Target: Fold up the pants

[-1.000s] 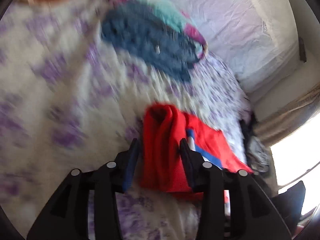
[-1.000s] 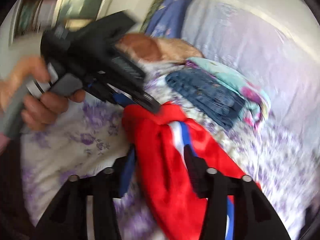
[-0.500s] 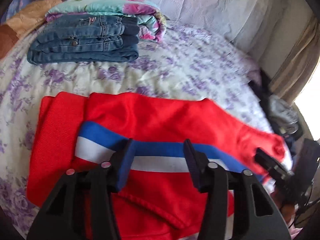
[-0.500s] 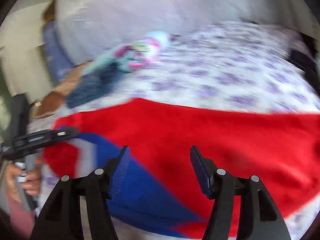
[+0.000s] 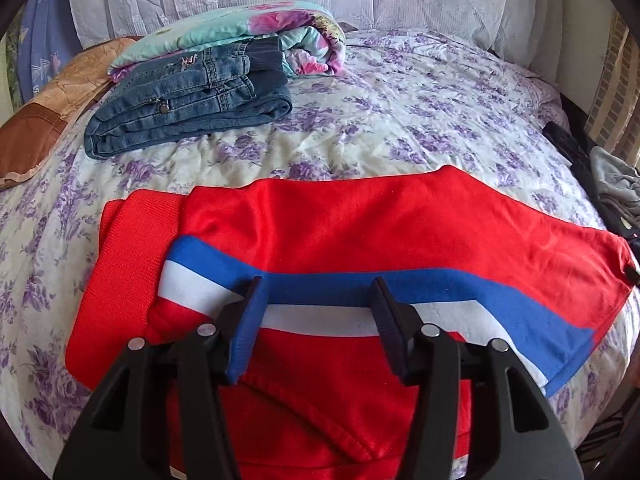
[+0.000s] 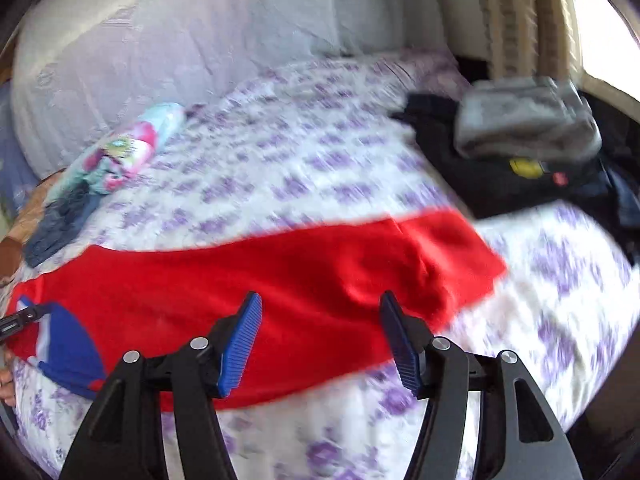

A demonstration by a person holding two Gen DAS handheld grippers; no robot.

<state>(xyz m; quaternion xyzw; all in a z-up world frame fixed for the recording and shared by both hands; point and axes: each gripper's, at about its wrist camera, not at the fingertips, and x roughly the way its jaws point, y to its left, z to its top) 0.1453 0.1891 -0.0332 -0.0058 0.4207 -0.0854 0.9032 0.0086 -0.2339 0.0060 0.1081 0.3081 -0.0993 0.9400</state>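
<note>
Two black hand-held grippers with blue ribbed pads hover over a pair of red pants (image 5: 360,232) with a blue and white side stripe, which lies spread flat across the near part of a bed covered in a white sheet printed with purple flowers (image 5: 400,120). From the left wrist view, the left gripper (image 5: 316,312) stands with its jaws apart above the stripe; they have just been opening, and no cloth is pinched between them. From the blurred right wrist view, the right gripper (image 6: 320,332) is likewise spread wide over the plain red leg end of the pants, gripping nothing. Near the head of the bed a stack of folded blue denim jeans (image 5: 188,100) rests against a folded turquoise floral blanket (image 5: 248,36). Dark clothes topped by a grey folded garment (image 6: 524,120) lie at the far edge of the bed.
</note>
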